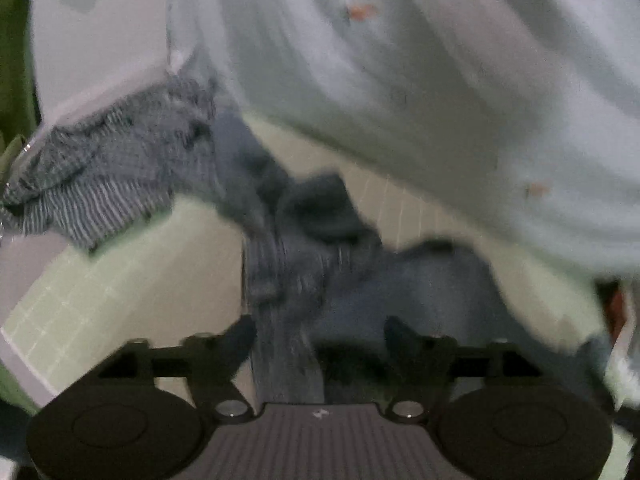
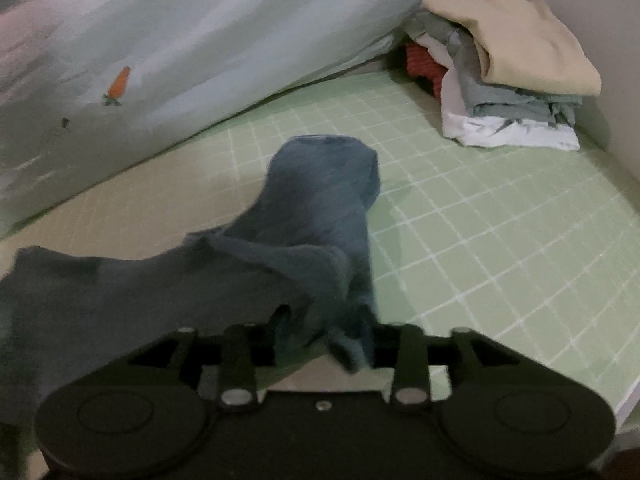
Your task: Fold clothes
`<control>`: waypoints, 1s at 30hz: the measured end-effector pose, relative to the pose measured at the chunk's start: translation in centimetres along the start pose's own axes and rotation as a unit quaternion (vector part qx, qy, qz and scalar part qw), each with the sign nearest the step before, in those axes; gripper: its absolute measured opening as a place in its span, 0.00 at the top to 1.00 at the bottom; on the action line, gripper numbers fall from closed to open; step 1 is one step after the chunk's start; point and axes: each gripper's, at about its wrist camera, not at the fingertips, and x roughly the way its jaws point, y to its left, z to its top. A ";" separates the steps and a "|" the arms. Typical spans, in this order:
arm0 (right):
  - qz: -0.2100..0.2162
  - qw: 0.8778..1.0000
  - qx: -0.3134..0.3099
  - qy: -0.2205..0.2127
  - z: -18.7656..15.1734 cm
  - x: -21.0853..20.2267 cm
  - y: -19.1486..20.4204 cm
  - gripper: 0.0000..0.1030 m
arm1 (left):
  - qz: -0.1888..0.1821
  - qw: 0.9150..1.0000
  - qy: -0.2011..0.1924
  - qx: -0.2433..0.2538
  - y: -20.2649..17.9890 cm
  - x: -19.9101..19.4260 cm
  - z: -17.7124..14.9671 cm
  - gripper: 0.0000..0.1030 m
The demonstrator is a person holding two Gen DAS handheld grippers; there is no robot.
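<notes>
Both claws grip one soft, limp dark blue fabric garment [image 2: 320,200] over the green gridded bed sheet [image 2: 480,220], left claw [image 1: 320,332] part open on a bunched strip, right claw [image 2: 324,320] nearly closed on a hem; light, floppy, best held at corners.

You have a green mat [image 2: 500,216] with a white grid underfoot of everything; its near left part reads paler, almost cream. A pale blue quilt [image 2: 192,52] printed with small orange carrots [image 2: 118,84] lies along the mat's far left edge, touching it. In the left wrist view the same quilt [image 1: 400,80] fills the upper frame, blurred. A plain wall [image 2: 580,8] closes the far right corner.
</notes>
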 end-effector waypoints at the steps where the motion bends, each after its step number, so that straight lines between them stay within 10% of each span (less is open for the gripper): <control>1: 0.006 1.000 0.005 -0.005 -0.2 -0.4 0.3 0.43 | -0.001 1.000 -0.008 -0.015 0.9 0.4 0.5 0.23; 13: 0.007 0.997 0.075 -0.022 -3.9 -3.1 7.5 0.29 | -0.063 0.989 0.130 -0.038 6.6 13.0 1.0 0.26; 16: 0.000 0.997 0.080 -0.010 -5.1 -3.3 9.6 0.29 | -0.100 0.982 0.154 -0.045 7.1 13.9 0.8 0.76; 19: -0.006 0.997 0.072 0.001 -6.0 -2.9 11.5 0.29 | -0.116 0.981 0.154 -0.032 7.6 13.9 1.1 0.84; 30: 0.011 0.998 0.070 -0.001 -5.4 -1.5 14.1 0.29 | 0.082 0.996 0.020 0.010 14.1 10.3 8.6 0.89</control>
